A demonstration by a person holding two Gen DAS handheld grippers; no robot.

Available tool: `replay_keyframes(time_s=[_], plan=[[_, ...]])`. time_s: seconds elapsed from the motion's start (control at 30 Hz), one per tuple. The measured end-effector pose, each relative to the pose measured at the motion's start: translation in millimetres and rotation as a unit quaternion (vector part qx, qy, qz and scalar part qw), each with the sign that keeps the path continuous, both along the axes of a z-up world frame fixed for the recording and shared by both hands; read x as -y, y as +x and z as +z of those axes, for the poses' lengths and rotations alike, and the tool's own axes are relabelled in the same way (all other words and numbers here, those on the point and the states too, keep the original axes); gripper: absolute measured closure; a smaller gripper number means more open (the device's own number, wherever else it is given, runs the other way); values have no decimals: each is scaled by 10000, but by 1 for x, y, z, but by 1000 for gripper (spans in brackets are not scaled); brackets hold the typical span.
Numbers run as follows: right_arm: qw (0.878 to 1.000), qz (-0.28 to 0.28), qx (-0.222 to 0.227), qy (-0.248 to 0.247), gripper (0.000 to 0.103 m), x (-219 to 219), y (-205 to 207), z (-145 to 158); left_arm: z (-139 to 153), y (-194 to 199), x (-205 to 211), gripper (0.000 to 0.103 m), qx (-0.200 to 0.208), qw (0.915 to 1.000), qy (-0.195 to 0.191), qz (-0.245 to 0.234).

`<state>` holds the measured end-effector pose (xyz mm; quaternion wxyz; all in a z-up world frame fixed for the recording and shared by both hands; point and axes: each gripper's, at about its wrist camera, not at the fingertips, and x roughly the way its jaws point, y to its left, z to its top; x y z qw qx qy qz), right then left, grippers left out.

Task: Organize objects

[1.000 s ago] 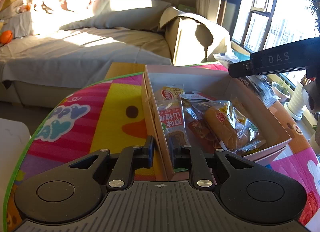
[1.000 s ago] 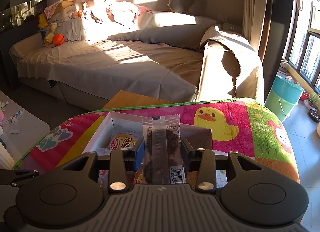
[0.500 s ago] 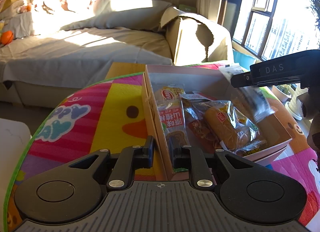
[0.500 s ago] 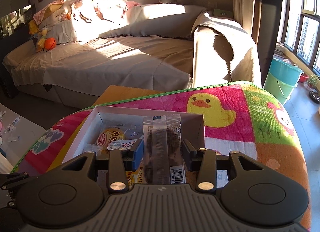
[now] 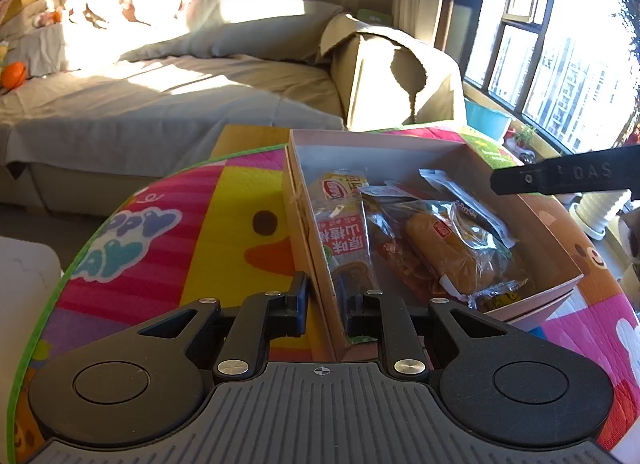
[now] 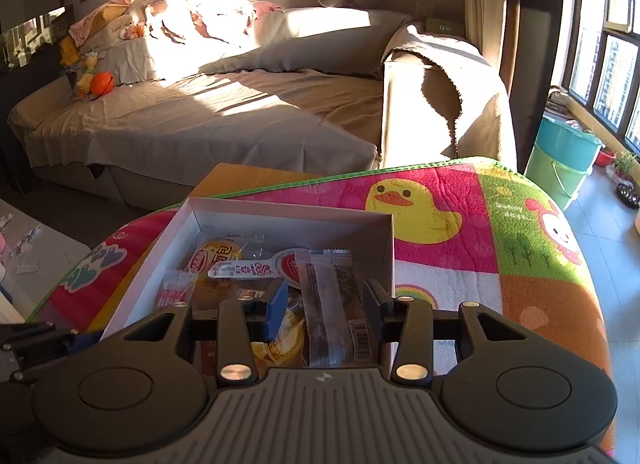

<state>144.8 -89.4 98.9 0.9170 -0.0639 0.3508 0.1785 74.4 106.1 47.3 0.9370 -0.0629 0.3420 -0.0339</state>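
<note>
Left gripper [image 5: 323, 298] clamped on near side wall of the open cardboard box [image 5: 308, 232], one finger outside, one inside; box sits mid-frame on the duck-print play mat [image 5: 224, 224] covering the desk. Inside box: red-label snack pack [image 5: 346, 240] along left wall, wrapped bread roll [image 5: 444, 252] at centre, yellow packet [image 5: 340, 188] toward far end. Right gripper [image 6: 326, 306] low over the box, lower centre of right wrist frame; fingers [image 6: 276, 306] apart, not pressing the clear-wrapped dark snack bar [image 6: 332, 304] between them. Same bar [image 5: 464, 204] lying tilted on top of the other snacks at right side of box in left wrist frame, right gripper's finger [image 5: 560, 178] just above it.
</note>
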Motion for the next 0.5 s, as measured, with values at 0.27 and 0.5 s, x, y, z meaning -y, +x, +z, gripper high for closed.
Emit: replay_keyframes(time_s=[0.27,0.5], plan=[[9937,741,161,-822,31,29,-79,-18,0,-2,1,84,60,10000,-48,25],[9991,-56,-8,-428,43,52,-60,-55,4,34,25,85,-11,9991,291,-298]])
